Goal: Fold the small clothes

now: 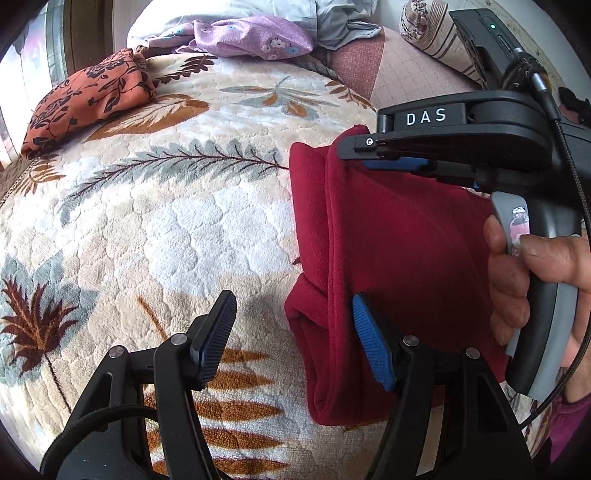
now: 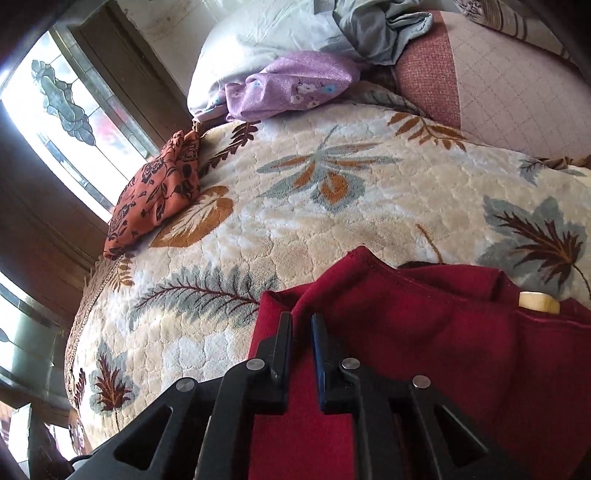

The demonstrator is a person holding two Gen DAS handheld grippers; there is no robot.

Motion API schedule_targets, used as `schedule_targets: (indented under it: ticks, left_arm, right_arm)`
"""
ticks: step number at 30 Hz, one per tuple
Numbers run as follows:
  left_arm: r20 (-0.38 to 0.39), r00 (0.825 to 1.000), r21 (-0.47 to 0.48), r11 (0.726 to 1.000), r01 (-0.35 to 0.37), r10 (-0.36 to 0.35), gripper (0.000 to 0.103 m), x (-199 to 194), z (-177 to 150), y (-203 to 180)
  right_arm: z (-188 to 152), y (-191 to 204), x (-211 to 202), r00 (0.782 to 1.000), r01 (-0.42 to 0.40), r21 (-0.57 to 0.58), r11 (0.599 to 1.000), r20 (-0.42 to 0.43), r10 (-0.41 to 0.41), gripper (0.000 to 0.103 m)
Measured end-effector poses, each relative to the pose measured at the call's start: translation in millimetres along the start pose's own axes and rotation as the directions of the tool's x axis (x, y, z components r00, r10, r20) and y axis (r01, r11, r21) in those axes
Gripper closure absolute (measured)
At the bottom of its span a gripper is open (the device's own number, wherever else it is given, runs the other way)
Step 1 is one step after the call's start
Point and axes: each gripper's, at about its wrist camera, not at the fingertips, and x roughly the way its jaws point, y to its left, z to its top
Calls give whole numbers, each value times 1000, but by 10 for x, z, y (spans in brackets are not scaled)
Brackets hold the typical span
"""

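A dark red garment (image 1: 391, 258) lies partly folded on the leaf-patterned blanket (image 1: 177, 221). My left gripper (image 1: 291, 336) is open just above the blanket, its blue-padded right finger (image 1: 371, 343) touching the garment's left folded edge, its black left finger over bare blanket. My right gripper (image 1: 364, 151) shows from the side in the left wrist view, shut on the garment's upper edge and lifting it. In the right wrist view the right gripper (image 2: 301, 325) has its jaws close together with the red garment (image 2: 424, 332) pinched between them.
A folded orange floral cloth (image 1: 88, 99) lies at the blanket's far left edge. A purple floral cloth (image 1: 255, 37) and pale blue bedding (image 1: 332, 18) are piled at the back. A pink checked cover (image 1: 406, 70) and a window (image 2: 70, 122) are also there.
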Motion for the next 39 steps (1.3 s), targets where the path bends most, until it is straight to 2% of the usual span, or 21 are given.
schedule_targets:
  ticks: [1,2,3,4,9,13,18,23,28,31,33,34,39]
  left_arm:
    - [1,1000,0,1000,-1,1,37,-1,-7,-3]
    - [1,1000,0,1000,-1,1,37,0,-7,-3]
    - [1,1000,1,1000,-1,1,37,0,-7,-3]
    - [2,1000,0,1000,-2,2,37,-2,-8,-2]
    - [-2,1000,-1,1000,6,-6,37,1,-19,15]
    - [-6,1000,-6,1000,12,-12,37,3,-17,24]
    - [-6,1000,-5,1000,11,-11,37,12,-13,28]
    - [-6,1000,-5,1000,7,-8,37,19,-11,21]
    - [-7,1000,-23,999,24,-24,37,28,8,43]
    - [-9,999,-36,999,35,-36,37,2,17,67]
    - [-2,1000,-34,999,30,-31,37,-24,13,77]
    - [0,1000,-34,999,27,-27,37,-28,13,83]
    - [1,1000,-39,999,29,-29,37,-48,6,102]
  right_arm:
    - [-12,7,-10,1000,10,-5,1000,-6,-10,65]
    - [-28,14,-10,1000,26,-11,1000,-13,-26,38]
    - [-45,25,1,999,44,-17,999,-16,-45,30]
    - [-63,44,14,998,58,-27,998,-14,-58,29]
    - [-77,211,214,994,86,-95,992,-58,-92,29]
    - [-75,318,372,986,145,-162,976,-61,-157,29]
    - [-87,310,439,982,163,-173,971,-63,-176,28]
    - [-92,308,413,983,157,-162,974,-69,-170,29]
    - [-67,216,166,997,63,-68,996,-46,-67,29]
    - [-42,211,34,997,65,-66,996,-26,-67,29]
    - [-40,259,2,996,77,-102,992,-26,-80,42]
    - [-49,293,6,995,90,-125,988,-33,-95,53]
    - [-160,257,193,982,144,-166,976,-101,-162,56]
